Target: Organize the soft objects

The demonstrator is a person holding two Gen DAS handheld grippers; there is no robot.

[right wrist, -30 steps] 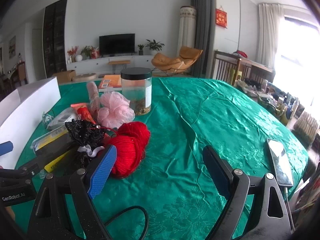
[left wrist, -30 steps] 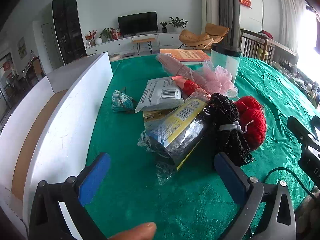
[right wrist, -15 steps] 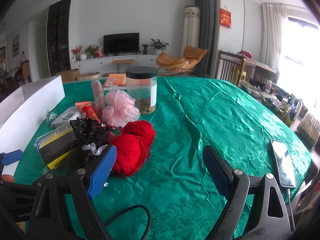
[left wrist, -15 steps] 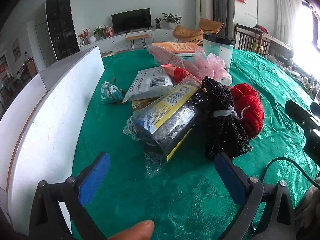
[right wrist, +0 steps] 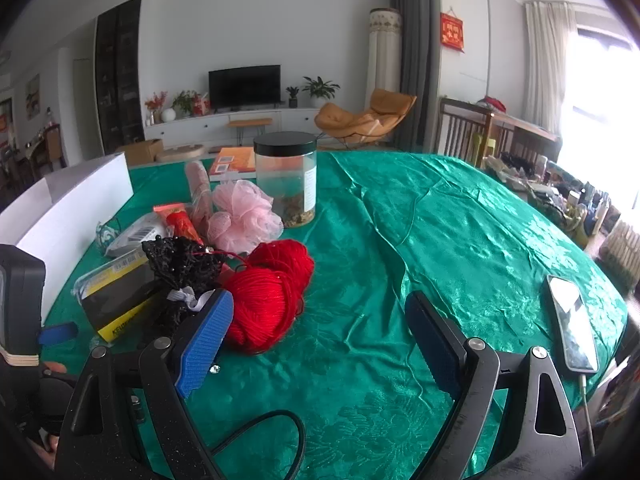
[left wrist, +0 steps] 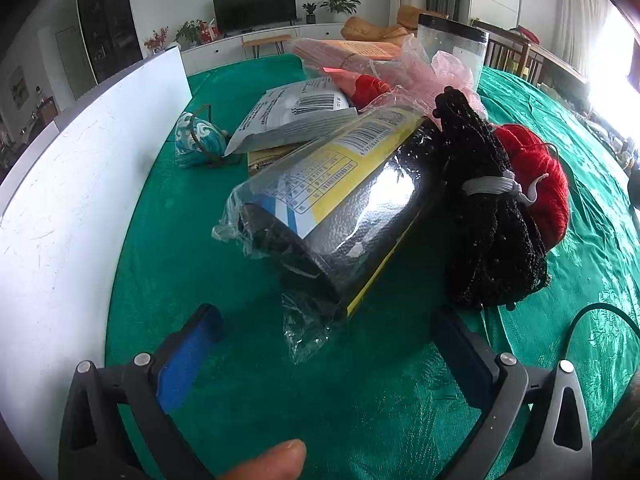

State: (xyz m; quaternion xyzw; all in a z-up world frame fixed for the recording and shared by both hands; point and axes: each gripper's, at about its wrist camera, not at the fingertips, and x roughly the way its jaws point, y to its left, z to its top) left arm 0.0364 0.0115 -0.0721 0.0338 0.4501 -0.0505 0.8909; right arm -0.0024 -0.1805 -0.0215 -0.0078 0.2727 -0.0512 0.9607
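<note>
A black roll in a clear wrapper with a yellow label (left wrist: 340,208) lies on the green tablecloth, just ahead of my open, empty left gripper (left wrist: 324,336). Beside it lie a black beaded net bundle (left wrist: 488,216), red yarn (left wrist: 536,176), a pink mesh pouf (left wrist: 432,72), a white packet (left wrist: 296,116) and a small teal pouch (left wrist: 198,140). My right gripper (right wrist: 320,332) is open and empty above the cloth, with the red yarn (right wrist: 268,292), black bundle (right wrist: 180,268) and pouf (right wrist: 244,216) at its left.
A white box wall (left wrist: 80,184) stands along the left. A clear jar with a black lid (right wrist: 286,176) and an orange book (right wrist: 234,162) sit behind the pile. A phone (right wrist: 570,324) lies at the table's right edge. A cable (right wrist: 272,428) runs below the right gripper.
My left gripper has moved forward and closer to the wrapped black roll, which now looks larger. The right gripper has hardly moved. Both stay open.
</note>
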